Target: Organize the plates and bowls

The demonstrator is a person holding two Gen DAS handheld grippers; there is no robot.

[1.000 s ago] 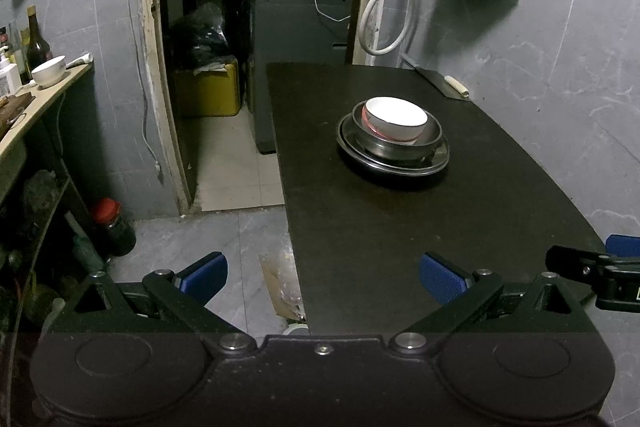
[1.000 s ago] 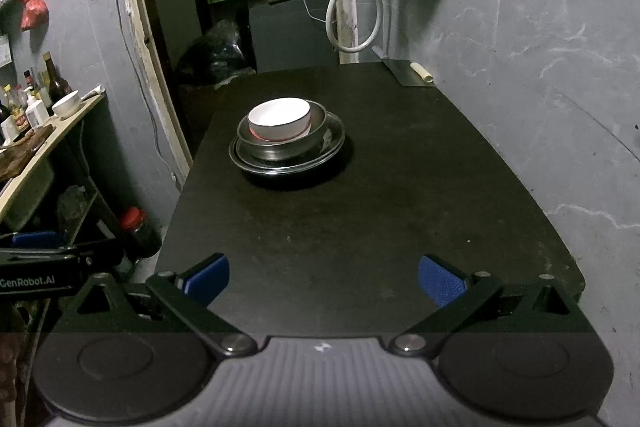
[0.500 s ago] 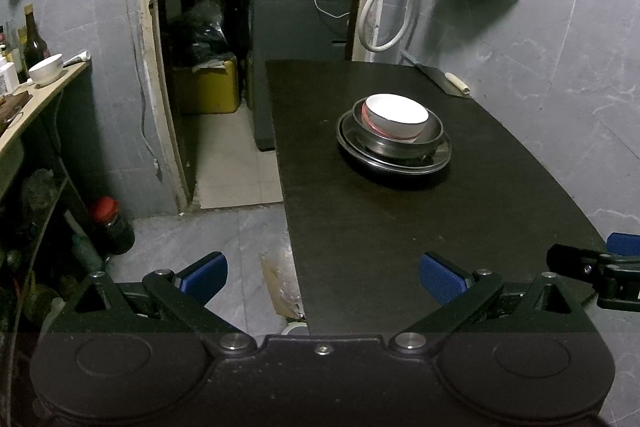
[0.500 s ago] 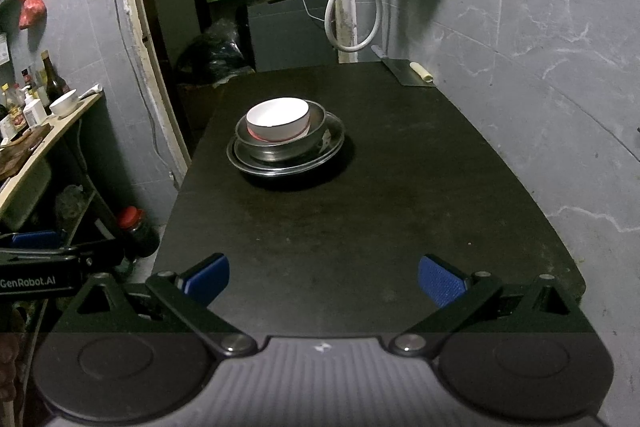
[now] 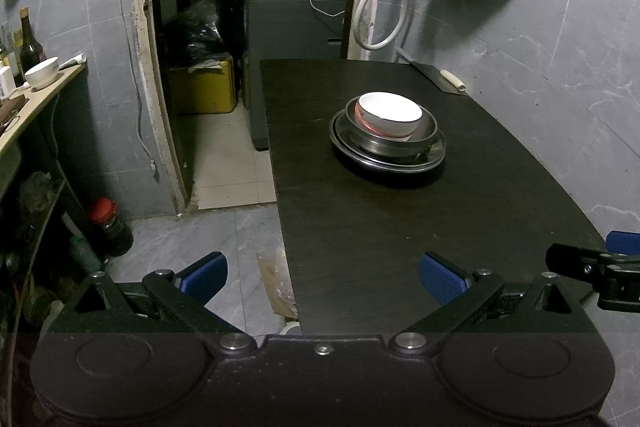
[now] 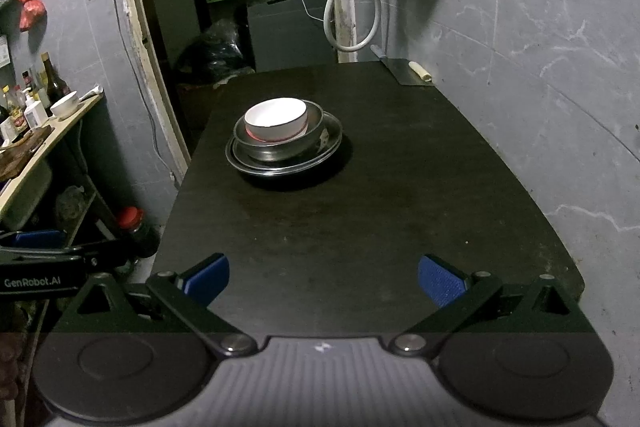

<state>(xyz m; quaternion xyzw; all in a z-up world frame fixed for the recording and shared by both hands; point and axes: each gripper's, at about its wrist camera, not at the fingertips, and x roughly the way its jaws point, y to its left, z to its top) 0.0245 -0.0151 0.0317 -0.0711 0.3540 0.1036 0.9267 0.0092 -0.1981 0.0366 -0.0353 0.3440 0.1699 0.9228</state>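
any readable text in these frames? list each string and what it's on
"GenRobot.AI": white print on the side of the left gripper, seen at the left edge of the right wrist view.
Labels on the bottles on the side shelf: too small and blurred to read.
Nothing else legible; the bowls, plates and table carry no text.
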